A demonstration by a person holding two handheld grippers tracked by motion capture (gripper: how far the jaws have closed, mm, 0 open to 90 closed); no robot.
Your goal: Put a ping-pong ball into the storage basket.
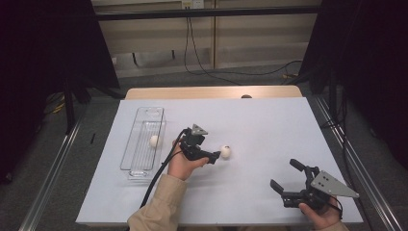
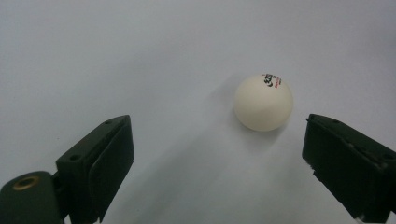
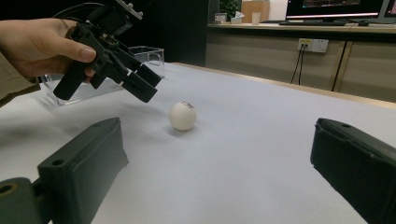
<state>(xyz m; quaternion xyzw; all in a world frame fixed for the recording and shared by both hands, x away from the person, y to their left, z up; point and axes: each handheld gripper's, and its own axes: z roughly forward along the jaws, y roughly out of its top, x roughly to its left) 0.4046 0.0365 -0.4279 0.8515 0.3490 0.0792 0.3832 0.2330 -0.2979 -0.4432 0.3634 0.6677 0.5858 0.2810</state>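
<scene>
Two white balls are showing: one (image 1: 225, 152) is lying on the white table (image 1: 269, 125), just ahead of the left gripper (image 1: 215, 157), whose jaws are gaping wide; another (image 1: 154, 141) is sitting in the clear tray (image 1: 142, 111). Right gripper (image 1: 285, 176) is hovering apart, jaws wide.

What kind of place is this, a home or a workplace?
Probably a lab or office set up for recording. Black curtains flank the white-covered table, monitors stand on a far counter, and a hand-held left gripper nears a white ball.
</scene>
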